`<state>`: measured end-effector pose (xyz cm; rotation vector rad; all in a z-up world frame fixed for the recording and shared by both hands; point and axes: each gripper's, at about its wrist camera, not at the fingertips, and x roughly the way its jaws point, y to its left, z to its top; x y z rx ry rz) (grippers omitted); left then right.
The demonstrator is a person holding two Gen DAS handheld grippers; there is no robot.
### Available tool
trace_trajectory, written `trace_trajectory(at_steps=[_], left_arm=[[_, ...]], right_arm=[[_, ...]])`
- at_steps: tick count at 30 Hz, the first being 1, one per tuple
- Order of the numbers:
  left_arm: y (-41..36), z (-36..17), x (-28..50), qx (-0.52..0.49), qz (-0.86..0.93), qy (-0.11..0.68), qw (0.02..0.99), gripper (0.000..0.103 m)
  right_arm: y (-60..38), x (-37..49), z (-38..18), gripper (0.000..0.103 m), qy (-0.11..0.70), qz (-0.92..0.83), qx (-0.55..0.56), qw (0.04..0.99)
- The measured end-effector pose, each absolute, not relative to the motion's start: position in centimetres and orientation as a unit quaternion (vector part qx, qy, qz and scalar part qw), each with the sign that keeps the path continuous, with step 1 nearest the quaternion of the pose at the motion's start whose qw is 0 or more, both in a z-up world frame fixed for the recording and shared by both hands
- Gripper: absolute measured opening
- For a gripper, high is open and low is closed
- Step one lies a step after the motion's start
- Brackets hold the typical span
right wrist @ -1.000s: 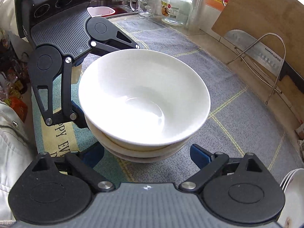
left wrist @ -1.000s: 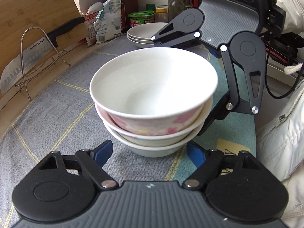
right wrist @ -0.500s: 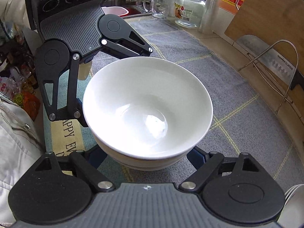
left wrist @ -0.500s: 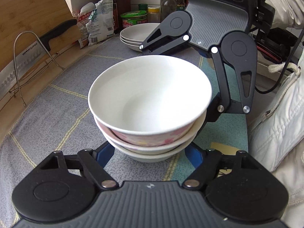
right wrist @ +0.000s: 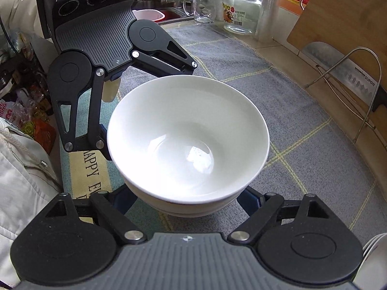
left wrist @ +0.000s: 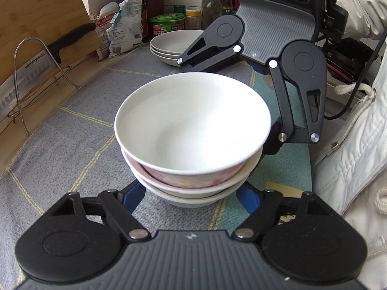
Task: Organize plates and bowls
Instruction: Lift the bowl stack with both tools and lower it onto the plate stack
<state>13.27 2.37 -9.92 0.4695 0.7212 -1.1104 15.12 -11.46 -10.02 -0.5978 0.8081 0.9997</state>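
On the grey mat, in front of the stacked plates [left wrist: 174, 46], sits the bowl stack [left wrist: 191, 145]. The left claw [left wrist: 191, 194] and right claw [right wrist: 186, 200] bracket its base from opposite sides, both spread wide; whether they touch it, I cannot tell. Lift evenly, keeping the top bowl level. The wire rack [left wrist: 36, 82] stands well apart; the mat toward the plates lies open.

We count three bowls [left wrist: 193, 145] nested in one stack at the middle of the mat [left wrist: 72, 120]. Three plates [left wrist: 174, 46] sit stacked near its far edge. We see one knife [left wrist: 48, 55], one wire rack [left wrist: 36, 77], one glass mug [right wrist: 200, 7] and one glass jar [right wrist: 241, 9].
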Motion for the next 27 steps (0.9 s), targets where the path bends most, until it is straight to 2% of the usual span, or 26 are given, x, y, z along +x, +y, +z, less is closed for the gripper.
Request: trace_trajectory(at_steps=[13, 27], left_arm=[[1.3, -9.5, 13.4, 0.214, -0.507, 0.336, 0.765, 0.081], [-4.3, -7.4, 13.8, 0.223, -0.507, 0.325, 0.767, 0.081]], right_arm=[[-12.0, 14.4, -9.6, 0.091, 0.368, 0.45, -0.275, 0.765], [-17.4, 13.8, -7.1, 0.091, 0.359, 0.443, -0.269, 0.776]])
